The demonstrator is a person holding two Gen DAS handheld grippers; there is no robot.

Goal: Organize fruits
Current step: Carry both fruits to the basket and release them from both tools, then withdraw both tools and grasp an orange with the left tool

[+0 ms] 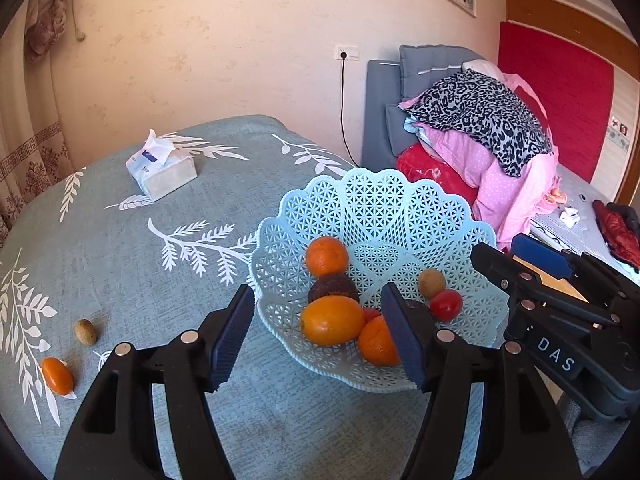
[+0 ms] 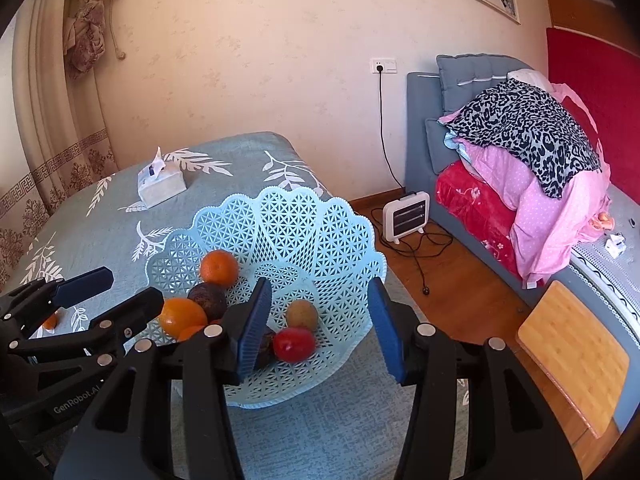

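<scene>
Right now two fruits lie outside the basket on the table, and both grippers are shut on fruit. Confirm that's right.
Not quite: both the left gripper and right gripper are open and hold nothing, as each wrist view shows. The small orange and brown fruit do lie outside the basket.

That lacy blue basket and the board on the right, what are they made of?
The blue basket looks like moulded plastic: thin openwork lattice, scalloped rim, slight sheen. The board looks like bamboo or light wood, with pale stripy grain and a smooth finish; which one is hard to tell.
</scene>
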